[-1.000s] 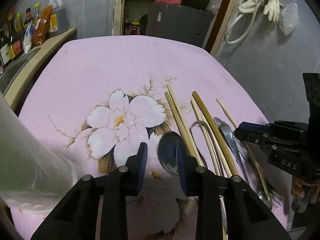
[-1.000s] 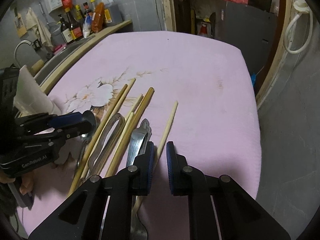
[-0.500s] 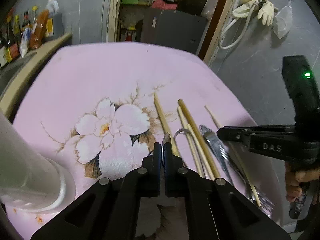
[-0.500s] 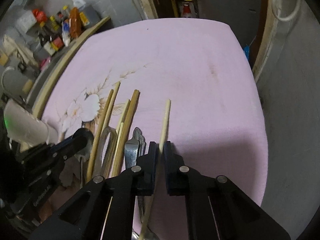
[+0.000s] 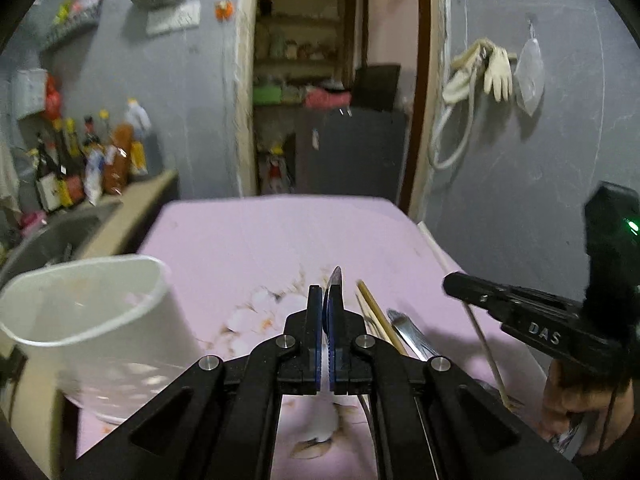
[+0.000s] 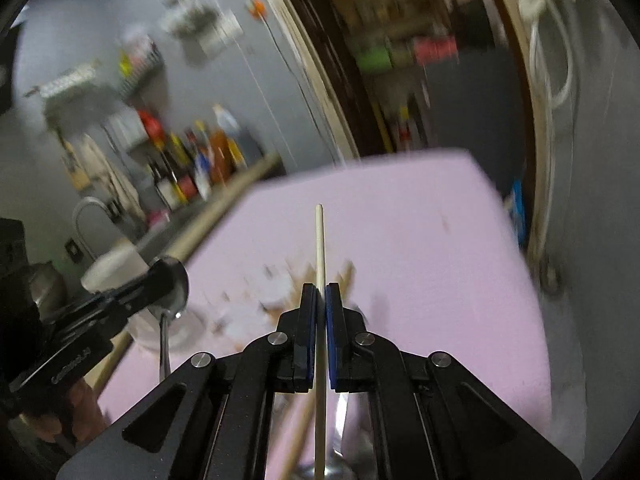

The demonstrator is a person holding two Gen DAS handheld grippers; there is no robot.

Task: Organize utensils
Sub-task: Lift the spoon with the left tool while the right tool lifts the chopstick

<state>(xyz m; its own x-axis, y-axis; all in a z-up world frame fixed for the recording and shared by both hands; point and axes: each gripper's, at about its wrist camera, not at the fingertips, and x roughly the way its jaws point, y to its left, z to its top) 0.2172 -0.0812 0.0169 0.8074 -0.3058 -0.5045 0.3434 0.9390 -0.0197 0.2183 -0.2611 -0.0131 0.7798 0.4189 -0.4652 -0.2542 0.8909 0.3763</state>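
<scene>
My left gripper (image 5: 327, 300) is shut on a metal spoon (image 5: 334, 280), whose bowl edge sticks up between the pads; in the right wrist view the spoon (image 6: 174, 286) hangs from it, lifted off the pink cloth (image 5: 256, 248). My right gripper (image 6: 320, 296) is shut on a pale chopstick (image 6: 319, 236) that points forward above the cloth. A white plastic holder cup (image 5: 92, 320) stands at the left. Other chopsticks (image 5: 374, 316) and a metal utensil (image 5: 408, 332) lie on the cloth between the grippers.
A counter with a sink (image 5: 52, 240) and sauce bottles (image 5: 92, 160) runs along the left. A doorway (image 5: 328, 92) with a dark cabinet is behind the table. Gloves and a hose (image 5: 480, 76) hang on the right wall. The table's right edge (image 5: 436, 248) is close.
Both grippers closed on their utensils and lifted them: the left took the spoon, the right the chopstick. Both cameras tilted up, and the white cup came into the left view.
</scene>
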